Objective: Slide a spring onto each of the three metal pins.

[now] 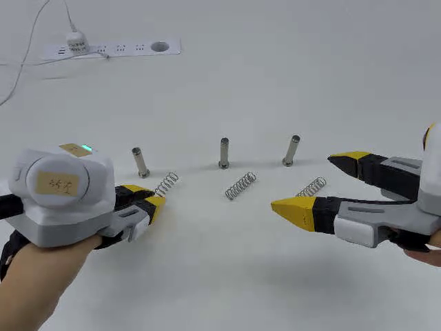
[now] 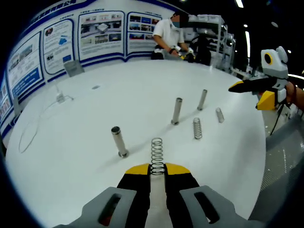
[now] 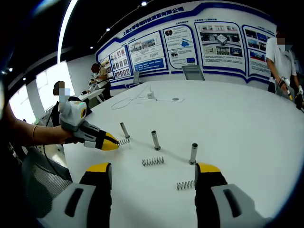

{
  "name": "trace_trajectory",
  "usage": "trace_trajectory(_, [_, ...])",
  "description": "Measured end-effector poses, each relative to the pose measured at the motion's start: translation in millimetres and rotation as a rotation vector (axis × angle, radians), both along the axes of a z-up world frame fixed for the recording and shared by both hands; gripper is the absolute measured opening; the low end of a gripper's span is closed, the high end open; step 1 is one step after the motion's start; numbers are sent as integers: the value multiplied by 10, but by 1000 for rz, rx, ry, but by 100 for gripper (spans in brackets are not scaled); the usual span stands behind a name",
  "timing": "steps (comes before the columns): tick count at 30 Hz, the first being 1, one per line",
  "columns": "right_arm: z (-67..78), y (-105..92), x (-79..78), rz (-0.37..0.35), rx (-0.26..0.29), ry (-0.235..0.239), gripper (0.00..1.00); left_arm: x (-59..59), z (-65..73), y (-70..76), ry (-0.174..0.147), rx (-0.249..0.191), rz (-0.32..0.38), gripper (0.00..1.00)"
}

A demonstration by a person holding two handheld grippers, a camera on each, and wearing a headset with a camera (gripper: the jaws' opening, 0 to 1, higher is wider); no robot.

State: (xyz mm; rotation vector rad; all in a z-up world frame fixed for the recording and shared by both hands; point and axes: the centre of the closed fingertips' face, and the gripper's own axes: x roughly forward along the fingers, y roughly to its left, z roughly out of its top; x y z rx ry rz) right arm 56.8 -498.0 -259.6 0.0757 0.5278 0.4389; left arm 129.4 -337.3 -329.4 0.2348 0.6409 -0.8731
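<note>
– Steel pins, three of them? Where do they stand?
– Upright on the white table (image 1: 275, 83), in a loose row and well apart: the left pin (image 1: 140, 163), the middle pin (image 1: 224, 153) and the right pin (image 1: 291, 150). All three are bare.
– And the springs?
– Each lies on its side on the table, in front of its pin. The left spring (image 1: 167, 184) is near the left pin's foot. The middle spring (image 1: 240, 186) is just before the middle pin. The right spring (image 1: 311, 187) is before the right pin.
– What about the left tongs?
– The left tongs (image 1: 153, 202) are closed together on the near end of the left spring. In the left gripper view the yellow tips pinch its last coils. The rest of the spring points straight ahead, and the left pin stands just to its left.
– Is that spring off the table?
– I cannot tell; it looks low and nearly level.
– The right tongs?
– The right tongs (image 1: 301, 181) are wide apart and hold nothing. In the head view they reach in from the right. In the right gripper view the right spring lies between the two jaws, nearer the right-hand one, and touches neither.
– Anything else?
– A white power strip (image 1: 114, 49) lies at the far side of the table with a plug (image 1: 76, 43) in it. Beyond the table are blue-and-white wall posters (image 2: 102, 33) and a person in a white shirt (image 2: 166, 37).
</note>
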Motion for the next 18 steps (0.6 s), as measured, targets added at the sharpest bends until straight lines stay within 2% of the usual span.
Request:
trace_trajectory(8, [79,129,41,-20,75,-7,69,-109,233,-41,-25,-144,-15,10])
trace_trajectory(12, [103,194,56,-29,120,0,66,-165,324,-53,-51,-168,-27,10])
trace_trajectory(14, [131,236,67,-34,152,-2,64,-189,403,-81,-79,-202,-40,10])
trace_trajectory(15, [139,251,70,-34,161,-1,63,-209,420,-86,-80,-209,-43,10])
trace_trajectory(18, [189,306,98,-46,204,-7,61,-267,483,-105,-107,-215,-68,10])
